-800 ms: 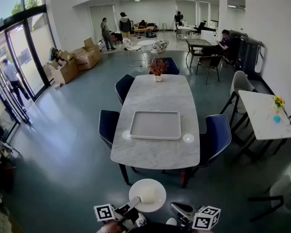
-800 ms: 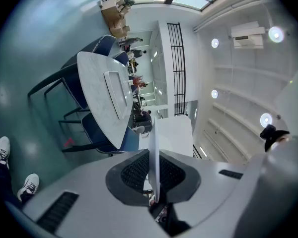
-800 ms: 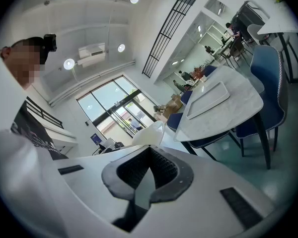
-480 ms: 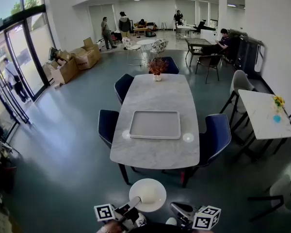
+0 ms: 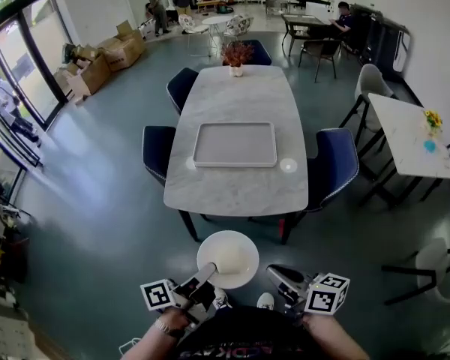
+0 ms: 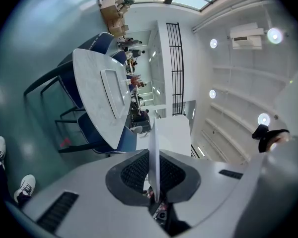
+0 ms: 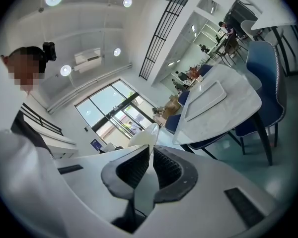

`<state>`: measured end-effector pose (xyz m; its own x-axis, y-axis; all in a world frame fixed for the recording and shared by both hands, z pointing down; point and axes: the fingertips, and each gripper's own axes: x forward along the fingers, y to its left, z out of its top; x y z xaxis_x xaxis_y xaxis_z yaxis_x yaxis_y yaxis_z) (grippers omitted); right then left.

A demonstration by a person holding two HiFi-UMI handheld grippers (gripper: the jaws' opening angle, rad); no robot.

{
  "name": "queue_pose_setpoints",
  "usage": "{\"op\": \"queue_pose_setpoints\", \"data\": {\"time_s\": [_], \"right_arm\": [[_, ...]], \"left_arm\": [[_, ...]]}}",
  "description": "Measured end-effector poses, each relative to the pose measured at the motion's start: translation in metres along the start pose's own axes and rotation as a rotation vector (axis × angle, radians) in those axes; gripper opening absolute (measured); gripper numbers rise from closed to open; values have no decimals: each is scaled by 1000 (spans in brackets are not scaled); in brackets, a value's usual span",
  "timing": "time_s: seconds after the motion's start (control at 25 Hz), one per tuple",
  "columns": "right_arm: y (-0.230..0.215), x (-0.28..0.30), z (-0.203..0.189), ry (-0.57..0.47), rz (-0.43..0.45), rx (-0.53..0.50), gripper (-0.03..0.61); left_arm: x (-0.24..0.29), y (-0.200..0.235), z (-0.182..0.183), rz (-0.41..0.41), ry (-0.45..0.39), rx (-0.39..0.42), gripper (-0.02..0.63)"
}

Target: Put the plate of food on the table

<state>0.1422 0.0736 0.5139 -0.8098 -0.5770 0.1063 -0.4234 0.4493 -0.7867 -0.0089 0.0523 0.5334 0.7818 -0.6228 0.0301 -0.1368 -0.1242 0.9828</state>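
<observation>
A white plate [image 5: 227,259] with a pale mound of food [image 5: 229,257] hangs over the floor, just short of the marble table's [image 5: 236,193] near end. My left gripper [image 5: 208,271] is shut on the plate's near-left rim. In the left gripper view the rim [image 6: 154,152] stands edge-on between the jaws of that gripper [image 6: 154,182]. My right gripper [image 5: 274,272] is at the plate's right side. In the right gripper view a white edge of the plate [image 7: 145,182] is pinched between the jaws of that gripper [image 7: 146,177]. The table [image 7: 228,103] lies ahead.
On the table lie a grey tray [image 5: 235,143], two small round coasters [image 5: 288,165], and a vase of flowers [image 5: 235,55] at the far end. Blue chairs [image 5: 334,167] flank it. A second white table [image 5: 409,137] stands right; cardboard boxes [image 5: 97,62] sit far left.
The head view has moved forward and tipped down, so the marble table is nearer. The plate and both grippers sit higher in the picture, with the same hold.
</observation>
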Motion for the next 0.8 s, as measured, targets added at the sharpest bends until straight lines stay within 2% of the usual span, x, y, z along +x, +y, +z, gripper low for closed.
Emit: {"op": "queue_pose_setpoints", "data": {"time_s": [0.12,0.2,0.28,0.4,0.8], "right_arm": [[2,2,13,-15,-2,32,14],[3,3,16,-5,2,48,22],[4,6,19,10,9,50,61],[-1,10,22,26,17,57,66],[-2,30,8,129,90,107,66]], "left_arm": [[9,-19,-3,-41,-6,-22,25],[10,-23,-8,-41,-9,-31,25],[10,-25,-11,-39,-14,-34,25],[12,-26,-16,-40,-21,-37,25],[9,-22,-34,-29,-38,-33,25]]}}
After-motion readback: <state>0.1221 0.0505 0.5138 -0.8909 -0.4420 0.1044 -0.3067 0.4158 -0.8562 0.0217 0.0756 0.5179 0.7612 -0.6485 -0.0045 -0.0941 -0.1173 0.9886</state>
